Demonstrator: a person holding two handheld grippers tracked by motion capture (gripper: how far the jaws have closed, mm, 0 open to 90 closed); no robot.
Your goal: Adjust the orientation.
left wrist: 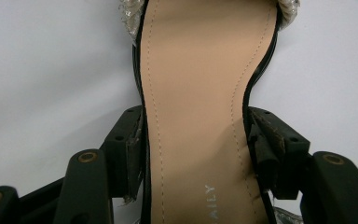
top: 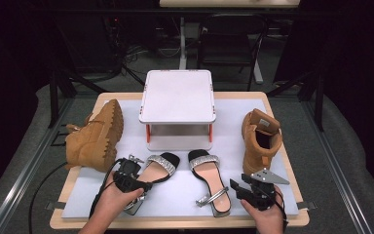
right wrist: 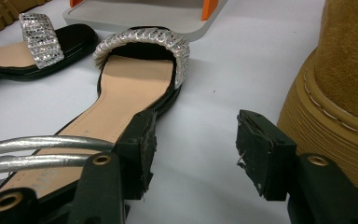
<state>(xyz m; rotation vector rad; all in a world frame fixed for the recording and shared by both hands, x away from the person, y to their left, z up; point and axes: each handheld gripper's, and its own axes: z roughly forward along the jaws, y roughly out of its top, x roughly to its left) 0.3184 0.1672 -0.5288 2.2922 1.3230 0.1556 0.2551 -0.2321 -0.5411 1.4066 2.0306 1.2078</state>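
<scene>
My left gripper [left wrist: 193,154] straddles the left sandal [left wrist: 196,93] at its waist, pads touching both edges. My right gripper [right wrist: 193,149] gapes empty beside the right sandal [right wrist: 130,88].

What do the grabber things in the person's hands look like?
Both are black. The left gripper trails a black cable off the table's edge. The right gripper has a grey three-cornered plate on top. Each has two chunky black jaws with flat, worn pads and small brass-coloured rings set in the arms. The forearms that show are bare, with no sleeves.
</scene>
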